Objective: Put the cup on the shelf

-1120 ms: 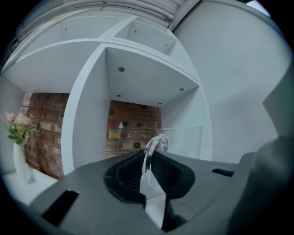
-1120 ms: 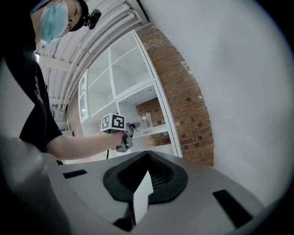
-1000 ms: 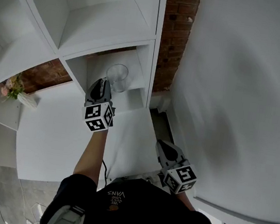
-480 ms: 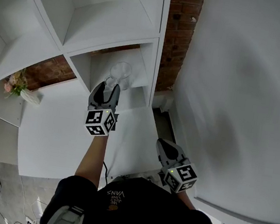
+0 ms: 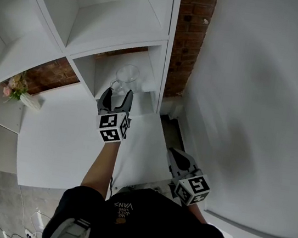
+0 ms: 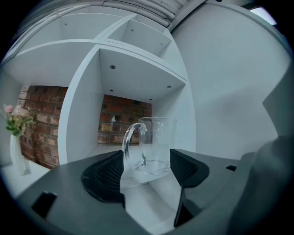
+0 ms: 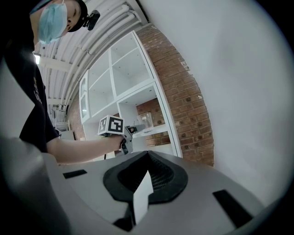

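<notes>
A clear glass cup (image 5: pixel 126 78) with a handle stands upright in the white shelf's lowest cubby (image 5: pixel 150 68). My left gripper (image 5: pixel 117 92) hovers just in front of it, its jaws opening. In the left gripper view the cup (image 6: pixel 154 144) stands beyond the pads (image 6: pixel 104 176), with nothing pressed between them. My right gripper (image 5: pixel 179 157) hangs low beside my body, its jaws shut on nothing (image 7: pixel 148 158). The right gripper view shows the cup (image 7: pixel 146 120) and the left gripper (image 7: pixel 130 130) from the side.
A vase of pink flowers (image 5: pixel 17 95) stands on the white counter (image 5: pixel 63 136) to the left. A brick wall (image 5: pixel 190 33) shows behind the shelf, and a white wall (image 5: pixel 256 104) rises close on the right. Empty cubbies (image 5: pixel 113 21) lie above.
My left gripper has let go of the cup, spread its jaws and drawn back a little toward me. The cup stays standing in the cubby. The right gripper has not moved.
</notes>
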Demonstrator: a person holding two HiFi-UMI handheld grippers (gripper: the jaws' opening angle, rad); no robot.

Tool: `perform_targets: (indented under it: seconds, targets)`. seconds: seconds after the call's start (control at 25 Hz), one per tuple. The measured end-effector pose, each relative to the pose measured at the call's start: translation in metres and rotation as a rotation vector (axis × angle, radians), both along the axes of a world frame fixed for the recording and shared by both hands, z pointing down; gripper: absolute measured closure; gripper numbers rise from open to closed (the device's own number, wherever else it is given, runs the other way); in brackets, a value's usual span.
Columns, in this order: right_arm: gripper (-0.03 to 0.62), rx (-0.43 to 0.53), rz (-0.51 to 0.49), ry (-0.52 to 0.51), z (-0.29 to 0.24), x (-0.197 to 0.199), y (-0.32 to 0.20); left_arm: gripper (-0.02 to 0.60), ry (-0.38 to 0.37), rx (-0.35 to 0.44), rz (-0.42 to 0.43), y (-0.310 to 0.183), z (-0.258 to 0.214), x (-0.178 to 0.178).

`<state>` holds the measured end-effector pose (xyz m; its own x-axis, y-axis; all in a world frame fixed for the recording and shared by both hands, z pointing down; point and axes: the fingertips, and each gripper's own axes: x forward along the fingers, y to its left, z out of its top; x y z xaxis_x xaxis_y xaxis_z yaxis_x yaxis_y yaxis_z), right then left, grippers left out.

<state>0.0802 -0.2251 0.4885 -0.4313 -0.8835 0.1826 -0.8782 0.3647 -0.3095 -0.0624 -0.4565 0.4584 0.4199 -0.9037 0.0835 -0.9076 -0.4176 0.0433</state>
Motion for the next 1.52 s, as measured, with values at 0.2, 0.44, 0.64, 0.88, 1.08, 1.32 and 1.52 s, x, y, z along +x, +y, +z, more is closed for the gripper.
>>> perform_targets:
  seconds: [0.2, 0.44, 0.64, 0.88, 1.08, 1.32, 1.52]
  targets:
    - [0.599, 0.000, 0.006, 0.004, -0.001, 0.005, -0.001, 0.284, -0.008, -0.029, -0.029, -0.006, 0.000, 0.004]
    - [0.599, -0.004, 0.002, 0.018, 0.000, 0.010, -0.002, 0.284, -0.034, -0.066, -0.032, -0.015, -0.001, 0.008]
    - [0.599, 0.001, -0.014, 0.009, -0.001, 0.009, -0.005, 0.284, -0.074, -0.116, -0.030, -0.028, -0.001, 0.014]
    - [0.599, -0.001, -0.037, 0.012, -0.004, 0.004, -0.009, 0.284, -0.099, -0.161, -0.033, -0.042, -0.001, 0.020]
    - [0.599, 0.000, -0.051, 0.022, -0.003, 0.004, -0.012, 0.284, -0.108, -0.190, -0.029, -0.052, 0.000, 0.023]
    - [0.599, -0.005, -0.059, 0.030, -0.003, 0.002, -0.014, 0.284, -0.118, -0.230, -0.028, -0.062, 0.001, 0.026]
    - [0.599, -0.001, -0.059, 0.025, -0.001, 0.001, -0.013, 0.284, -0.139, -0.246, -0.040, -0.064, 0.003, 0.027]
